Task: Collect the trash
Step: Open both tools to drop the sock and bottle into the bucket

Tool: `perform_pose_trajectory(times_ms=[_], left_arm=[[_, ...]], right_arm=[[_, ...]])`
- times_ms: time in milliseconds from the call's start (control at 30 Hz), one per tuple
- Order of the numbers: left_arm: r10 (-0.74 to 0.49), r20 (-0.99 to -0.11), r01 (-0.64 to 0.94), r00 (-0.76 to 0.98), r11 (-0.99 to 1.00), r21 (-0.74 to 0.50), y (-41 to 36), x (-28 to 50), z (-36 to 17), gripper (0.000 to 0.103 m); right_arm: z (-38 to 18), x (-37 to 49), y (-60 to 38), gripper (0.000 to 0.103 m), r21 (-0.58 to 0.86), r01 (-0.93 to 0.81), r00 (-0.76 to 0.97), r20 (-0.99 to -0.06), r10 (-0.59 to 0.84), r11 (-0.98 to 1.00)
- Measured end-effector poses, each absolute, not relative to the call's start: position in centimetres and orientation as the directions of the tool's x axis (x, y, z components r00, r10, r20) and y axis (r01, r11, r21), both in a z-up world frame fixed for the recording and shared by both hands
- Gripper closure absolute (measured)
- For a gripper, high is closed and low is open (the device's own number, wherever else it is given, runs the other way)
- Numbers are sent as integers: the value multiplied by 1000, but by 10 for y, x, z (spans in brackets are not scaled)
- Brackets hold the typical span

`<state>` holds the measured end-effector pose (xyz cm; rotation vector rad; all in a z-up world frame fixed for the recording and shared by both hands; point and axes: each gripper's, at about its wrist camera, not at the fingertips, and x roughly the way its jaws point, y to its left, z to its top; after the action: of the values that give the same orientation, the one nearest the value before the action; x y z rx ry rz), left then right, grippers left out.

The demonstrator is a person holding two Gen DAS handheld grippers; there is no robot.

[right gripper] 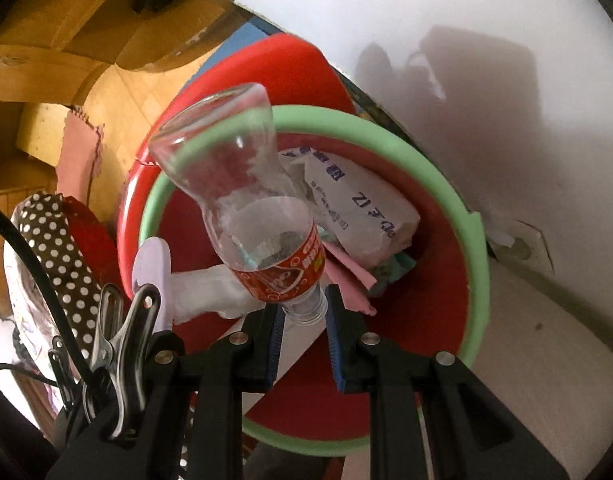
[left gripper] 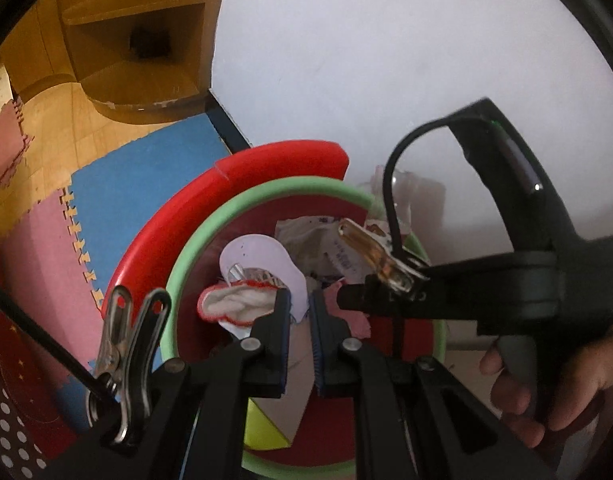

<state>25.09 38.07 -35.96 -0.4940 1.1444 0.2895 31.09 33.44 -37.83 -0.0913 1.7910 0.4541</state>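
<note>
Both tools are loaded: my right tool [right gripper: 304, 320] pinches the bottle [right gripper: 246, 200] only by its neck, my left tool [left gripper: 300, 312] a sock [left gripper: 236, 306], so either could miss the bin [right gripper: 476, 264].

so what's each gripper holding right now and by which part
The right gripper pinches a clear plastic bottle by its threaded neck. The left gripper is shut on a thin white piece at its lower edge, above the green-rimmed bin.

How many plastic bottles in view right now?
1. The clear plastic bottle with a red label is held by its neck in the right gripper, over the green-rimmed bin. More could be buried under the paper trash inside.
</note>
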Motion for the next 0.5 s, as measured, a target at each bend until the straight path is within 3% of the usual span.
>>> perform_pose_trajectory(times_ms=[300,433,500], left_arm=[[2,-930,-474,369,861,-186,378,246,-358,89],[28,-935,-468,352,871,-150,373,248,-355,64],[36,-932,-463,360,874,-145,372,246,-351,56]], right_arm=[[-394,316,344,82,300,-296,-305,-929,208,907],[-399,316,342,79,300,-261,-329,-921,208,917],[-399,320,339,72,287,-254,-328,-924,197,923]])
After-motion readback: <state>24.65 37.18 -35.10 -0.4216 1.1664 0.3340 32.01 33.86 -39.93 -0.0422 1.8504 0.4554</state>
